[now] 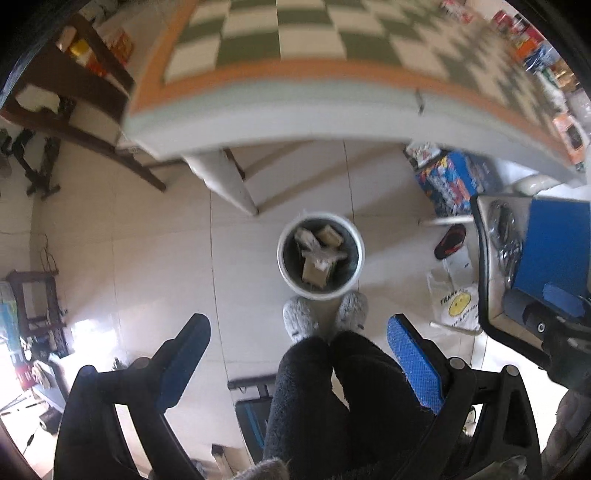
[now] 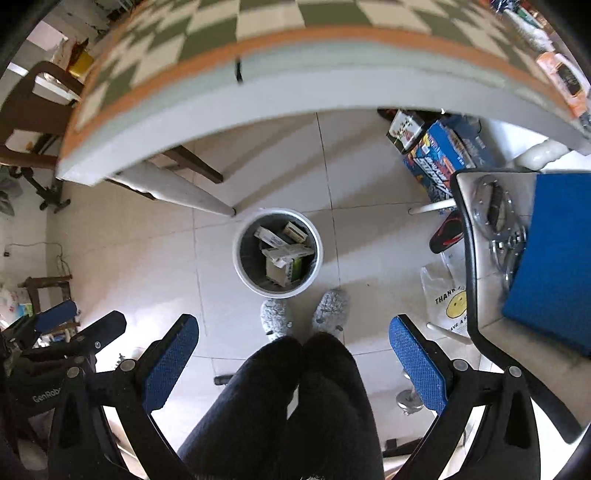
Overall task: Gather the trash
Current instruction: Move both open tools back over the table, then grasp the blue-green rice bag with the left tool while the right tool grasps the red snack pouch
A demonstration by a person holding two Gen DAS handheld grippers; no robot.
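Both grippers, left (image 1: 299,362) and right (image 2: 293,360), jaws spread and empty, hang above the bin (image 2: 277,291) of boxes (image 2: 284,258); likely positioned after a drop.

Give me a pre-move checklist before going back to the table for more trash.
1. Left claw empty and open: ok.
2. Right claw empty and open: ok.
3. Boxes lie inside the white bin, none over the rim: ok.
4. Bin upright on the floor, in front of the slippers: ok.
5. Room left in the bin: ok, boxes sit below the rim.
6. More trash on the checkered table: cannot tell, blurred.
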